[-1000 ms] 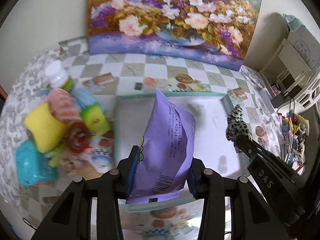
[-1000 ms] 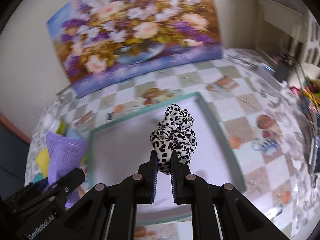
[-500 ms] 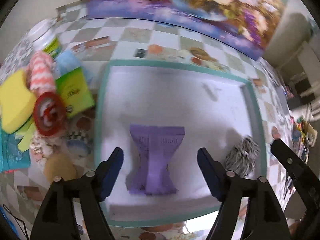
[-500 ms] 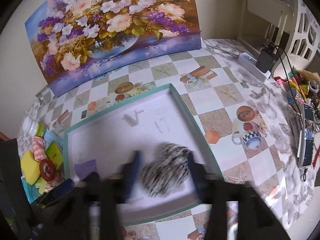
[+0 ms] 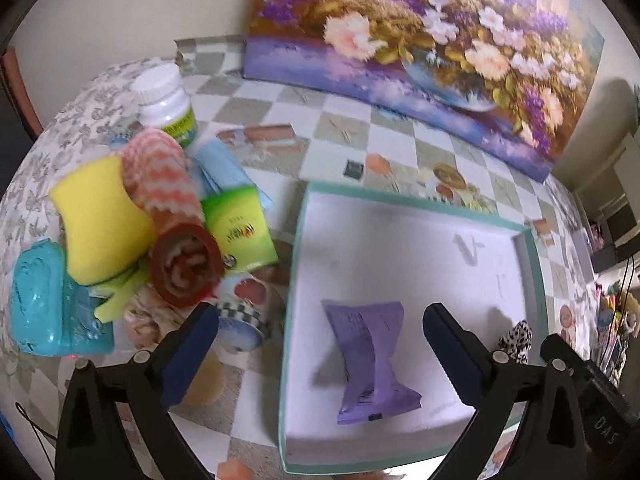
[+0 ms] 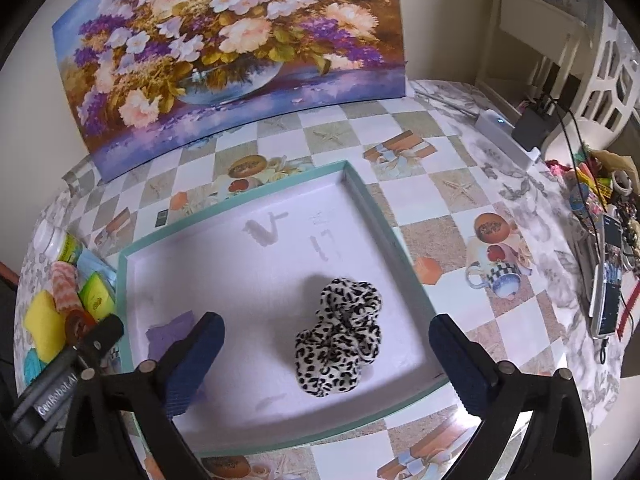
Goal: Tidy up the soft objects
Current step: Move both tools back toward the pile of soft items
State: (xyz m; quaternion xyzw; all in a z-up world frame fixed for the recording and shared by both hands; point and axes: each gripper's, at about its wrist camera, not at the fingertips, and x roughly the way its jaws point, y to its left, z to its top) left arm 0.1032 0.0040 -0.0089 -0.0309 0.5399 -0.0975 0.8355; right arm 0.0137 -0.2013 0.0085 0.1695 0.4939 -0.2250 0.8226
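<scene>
Both drops done: a second ago the left gripper (image 5: 320, 344) was clamped on the purple packet (image 5: 370, 356) and the right gripper (image 6: 326, 354) on the leopard scrunchie (image 6: 340, 346); now both items lie loose in the teal-rimmed tray (image 6: 384, 220) and both sets of jaws stand wide, holding nothing. Two soft things sorted, so my read is this pair is finished and the next picks come from the pile.

Packet: flat on the white tray floor near the front-left corner, pinched in at the waist, barcode end toward the camera. Scrunchie: bunched, black-on-white spots, front-right part of the tray, apart from the packet (only its edge shows in the left view).

Still outside on the worktop (image 6: 452, 188), left of the tray: yellow sponge (image 5: 98, 224), rolled orange-white cloth (image 5: 172, 220), green packet (image 5: 240, 232), teal item (image 5: 40, 300), white bottle (image 5: 166, 104). Left view is slightly blurred.
</scene>
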